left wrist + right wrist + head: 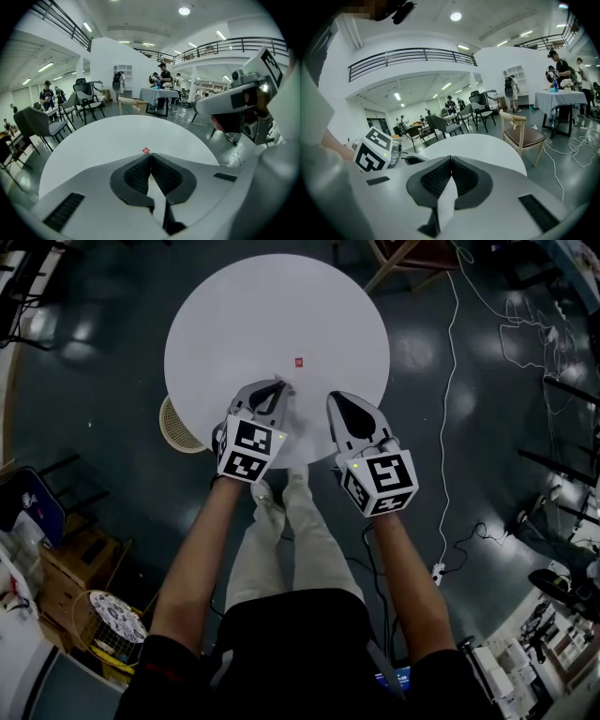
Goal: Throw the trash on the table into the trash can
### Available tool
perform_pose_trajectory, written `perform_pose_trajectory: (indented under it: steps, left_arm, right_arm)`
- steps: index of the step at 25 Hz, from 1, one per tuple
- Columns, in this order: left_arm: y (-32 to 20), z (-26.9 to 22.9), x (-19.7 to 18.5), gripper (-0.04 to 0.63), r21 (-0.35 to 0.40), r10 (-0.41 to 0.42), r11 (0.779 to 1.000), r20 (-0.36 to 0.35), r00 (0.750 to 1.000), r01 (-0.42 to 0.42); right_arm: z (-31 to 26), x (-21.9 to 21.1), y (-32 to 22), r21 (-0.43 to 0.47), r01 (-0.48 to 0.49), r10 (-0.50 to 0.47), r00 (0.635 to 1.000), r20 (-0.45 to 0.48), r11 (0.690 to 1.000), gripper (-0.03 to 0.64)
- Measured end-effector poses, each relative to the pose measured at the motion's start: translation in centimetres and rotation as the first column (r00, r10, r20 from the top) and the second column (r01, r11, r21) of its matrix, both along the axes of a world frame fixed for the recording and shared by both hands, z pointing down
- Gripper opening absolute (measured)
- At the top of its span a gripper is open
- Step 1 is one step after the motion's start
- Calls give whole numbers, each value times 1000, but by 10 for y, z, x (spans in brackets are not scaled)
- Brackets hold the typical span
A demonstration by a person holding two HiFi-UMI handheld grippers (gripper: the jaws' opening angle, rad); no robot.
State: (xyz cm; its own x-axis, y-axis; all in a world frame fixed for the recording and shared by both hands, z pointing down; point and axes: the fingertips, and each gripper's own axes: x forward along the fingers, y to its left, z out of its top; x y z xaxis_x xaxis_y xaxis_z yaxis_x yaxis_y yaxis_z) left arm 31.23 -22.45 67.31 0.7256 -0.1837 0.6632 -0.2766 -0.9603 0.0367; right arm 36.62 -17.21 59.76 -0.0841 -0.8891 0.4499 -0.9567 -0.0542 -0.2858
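The left hand-held gripper (279, 386) and right hand-held gripper (336, 397) are shut, empty. The red scrap (298, 361) lies centrally on the bench (234, 315), just beyond the left one: open it, straddle the scrap, pinch low.

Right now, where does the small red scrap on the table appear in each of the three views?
Head view: the red scrap lies near the table's middle, just beyond the left gripper.
Left gripper view: the red scrap is at picture centre, just above the tips of the closed jaws.
Right gripper view: it does not show.
Shared landmark: the round white table.
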Motion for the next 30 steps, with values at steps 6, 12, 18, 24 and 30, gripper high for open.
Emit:
perform_pose_trajectory:
  steps: [6, 12, 18, 24, 30]
  left_arm:
    - [2, -31, -11, 15, -4, -57, 998, -21, 998, 57]
    - [5, -55, -30, 15, 13, -120, 993, -46, 992, 121]
    - [5, -67, -68, 15, 11, -190, 982, -63, 980, 191]
    - [-10, -77, -114, 15, 25, -253, 966, -97, 963, 256]
    - [-23, -74, -168, 15, 20, -290, 956, -115, 950, 294]
  right_arm:
    - [-30, -5, -5, 31, 39, -40, 999, 18, 999, 18]
    - [-42, -20, -9, 52, 89, -90, 996, 21, 995, 18]
    - [-46, -48, -16, 60, 138, -140, 990, 26, 989, 18]
    - [-47, -89, -35, 57, 191, -192, 981, 18, 980, 18]
    - [-40, -145, -51, 49, 227, -228, 974, 8, 973, 18]
